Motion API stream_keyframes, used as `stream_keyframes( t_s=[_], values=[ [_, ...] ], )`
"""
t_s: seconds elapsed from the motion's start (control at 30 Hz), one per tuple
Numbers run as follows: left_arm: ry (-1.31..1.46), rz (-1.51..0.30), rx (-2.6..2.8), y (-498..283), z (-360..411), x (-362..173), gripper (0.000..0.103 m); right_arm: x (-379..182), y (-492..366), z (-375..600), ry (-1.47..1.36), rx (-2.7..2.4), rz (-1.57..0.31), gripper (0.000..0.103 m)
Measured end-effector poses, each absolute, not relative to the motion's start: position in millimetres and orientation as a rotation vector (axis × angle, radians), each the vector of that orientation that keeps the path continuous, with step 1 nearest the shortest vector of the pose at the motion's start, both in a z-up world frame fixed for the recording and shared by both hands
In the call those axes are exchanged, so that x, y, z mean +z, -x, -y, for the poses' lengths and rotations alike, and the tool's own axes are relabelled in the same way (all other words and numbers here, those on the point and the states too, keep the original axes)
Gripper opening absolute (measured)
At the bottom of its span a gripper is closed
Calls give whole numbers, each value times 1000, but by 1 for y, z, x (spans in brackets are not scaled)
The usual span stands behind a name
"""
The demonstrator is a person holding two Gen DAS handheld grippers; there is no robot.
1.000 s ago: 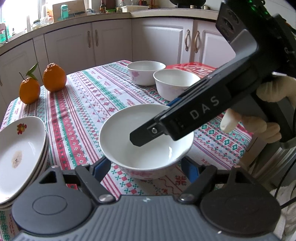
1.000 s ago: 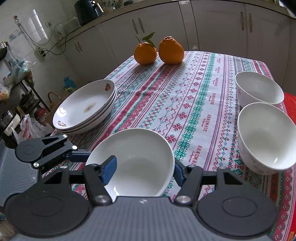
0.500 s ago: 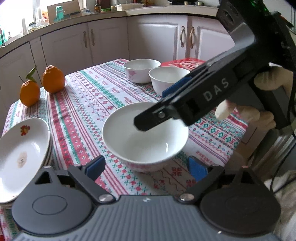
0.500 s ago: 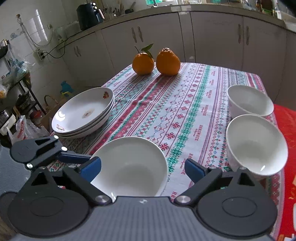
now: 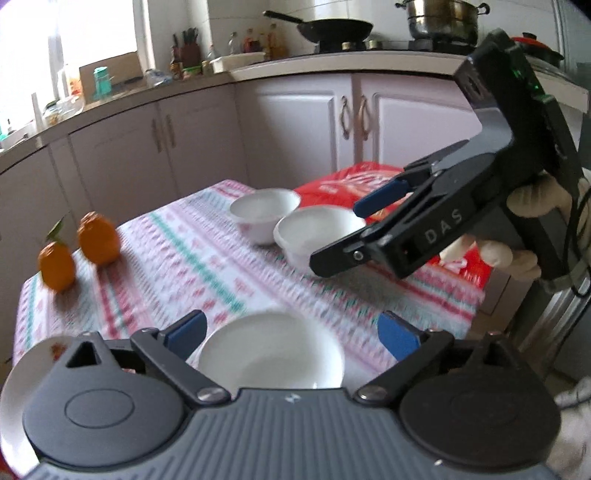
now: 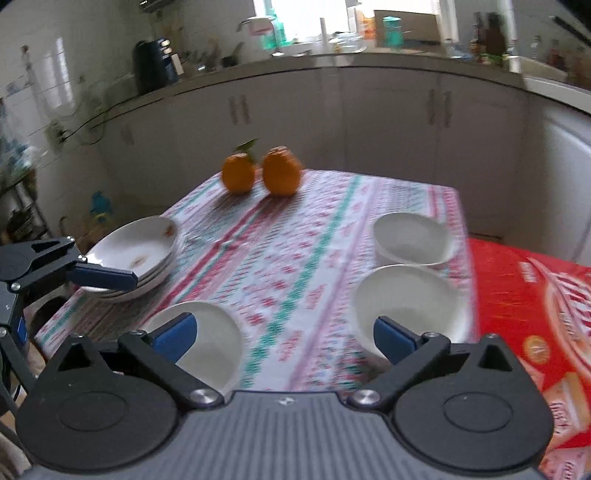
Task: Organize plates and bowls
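A white bowl (image 5: 271, 354) stands on the patterned tablecloth (image 5: 207, 266) at the near edge, below my open left gripper (image 5: 291, 330); it also shows in the right wrist view (image 6: 210, 339). Two more white bowls (image 6: 406, 302) (image 6: 412, 238) stand at the table's right side. A stack of white flowered plates (image 6: 135, 254) lies at the left edge. My right gripper (image 6: 284, 332) is open and empty, raised above the table; it also shows in the left wrist view (image 5: 369, 229). The left gripper's blue finger (image 6: 103, 275) hangs in front of the plates.
Two oranges (image 6: 260, 175) stand at the table's far end. A red printed carton (image 6: 532, 306) lies beside the table at the right. White kitchen cabinets (image 6: 369, 122) and a worktop with pans (image 5: 332, 27) run behind the table.
Both grippers have lifted and drawn back from the near bowl, with jaws spread wide. The bowl stays on the table. The views tilt up and blur.
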State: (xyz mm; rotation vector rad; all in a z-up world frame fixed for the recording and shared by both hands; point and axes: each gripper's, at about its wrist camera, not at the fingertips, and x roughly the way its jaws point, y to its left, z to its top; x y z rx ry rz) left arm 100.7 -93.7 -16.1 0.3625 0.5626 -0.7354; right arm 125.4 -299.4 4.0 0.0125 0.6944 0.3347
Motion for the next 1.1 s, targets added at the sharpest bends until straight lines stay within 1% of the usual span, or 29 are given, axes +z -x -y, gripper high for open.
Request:
stream_keyframes(
  t_s=[0.27,0.6,0.73,0.77,0.9,0.97,1.1],
  values=[
    [-315,-617,-691,-131,165,-38,98,2,-140,355,-48,257,-692,103],
    [-358,-708,-587,-156,218,-63,98,-20,-181,392,-87,300,-744,101],
    [-382,-704,-567,-162,230,-66,97,-29,-197,395,-88,333,-765,95],
    [-380,-713,-560,-165,232,-68,95,-31,-201,395,-91,343,-770,93],
    [-365,-741,-551,-175,236,-73,93,-41,-215,397,-103,374,-793,86],
    [-360,-747,-546,-179,237,-74,89,-45,-220,398,-108,386,-803,82],
    [-357,-762,-559,-184,242,-77,85,-49,-227,398,-116,401,-813,77]
  ],
)
